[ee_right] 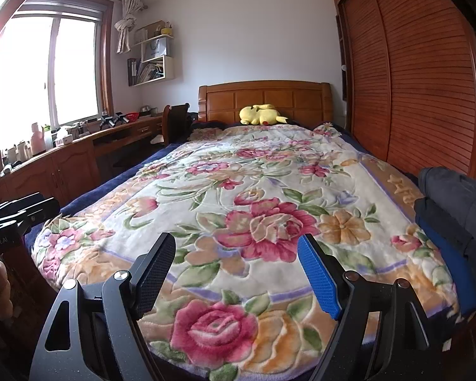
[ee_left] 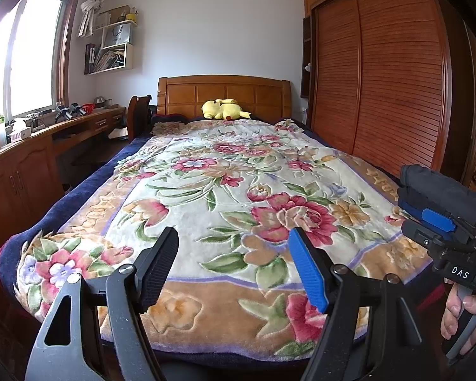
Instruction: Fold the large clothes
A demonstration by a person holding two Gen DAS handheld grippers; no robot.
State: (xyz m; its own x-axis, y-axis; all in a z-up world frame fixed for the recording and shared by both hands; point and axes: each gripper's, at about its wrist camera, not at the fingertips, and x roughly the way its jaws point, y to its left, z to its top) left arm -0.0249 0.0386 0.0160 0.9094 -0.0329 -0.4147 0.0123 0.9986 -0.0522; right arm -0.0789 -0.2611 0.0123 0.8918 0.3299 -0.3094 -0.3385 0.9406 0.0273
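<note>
A folded stack of dark clothes (ee_left: 441, 193) lies at the right edge of the bed; it also shows in the right wrist view (ee_right: 450, 200), with a blue piece under it. My left gripper (ee_left: 234, 238) is open and empty, held above the foot of the bed. My right gripper (ee_right: 238, 244) is open and empty too, above the foot of the bed and left of the stack. The right gripper's body (ee_left: 444, 241) shows in the left wrist view, just in front of the stack. The left gripper's body (ee_right: 12, 219) shows at the left edge of the right wrist view.
The bed carries a floral blanket (ee_left: 238, 174) over a dark blue cover. A yellow plush toy (ee_left: 223, 109) lies by the wooden headboard. A slatted wooden wardrobe (ee_left: 380, 79) stands along the right. A long desk (ee_left: 41, 139) with clutter and a chair (ee_left: 139, 117) stand on the left.
</note>
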